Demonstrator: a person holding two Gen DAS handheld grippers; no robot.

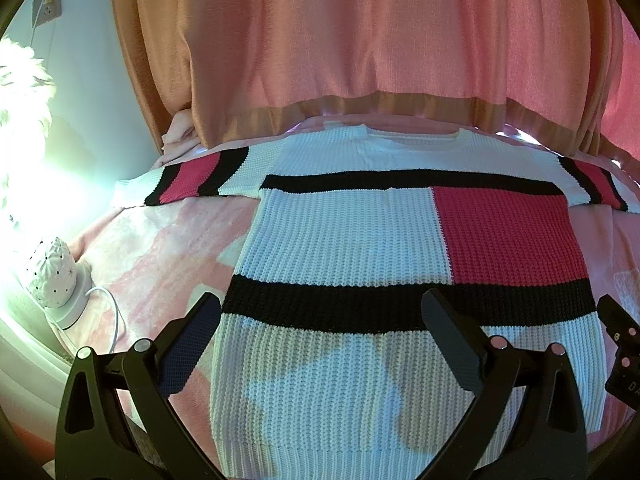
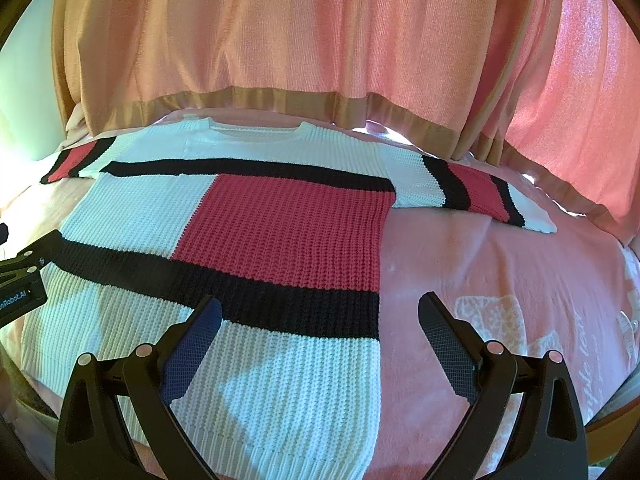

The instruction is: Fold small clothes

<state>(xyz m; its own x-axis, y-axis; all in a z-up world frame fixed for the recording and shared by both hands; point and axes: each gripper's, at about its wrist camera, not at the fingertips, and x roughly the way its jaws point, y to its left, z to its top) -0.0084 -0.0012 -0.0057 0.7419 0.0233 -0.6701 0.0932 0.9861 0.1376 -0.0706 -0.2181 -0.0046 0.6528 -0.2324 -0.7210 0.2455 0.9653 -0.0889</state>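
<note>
1. We are looking at the sweater (image 1: 340,240) lying flat on the pink blanket (image 1: 160,240) — hem near us, neckline far, so its long axis is running straight away from both tools.
2. We are holding the left gripper (image 1: 320,320) wide and empty over the hem's left part, and the right gripper (image 2: 320,320) equally wide and empty over the right side edge.
3. Both sleeves are stretching out sideways at the far end; the right sleeve (image 2: 472,192) is lying nearer the right gripper, the left sleeve (image 1: 192,180) nearer the left — each arm would, we judge, be taking its own side.
</note>
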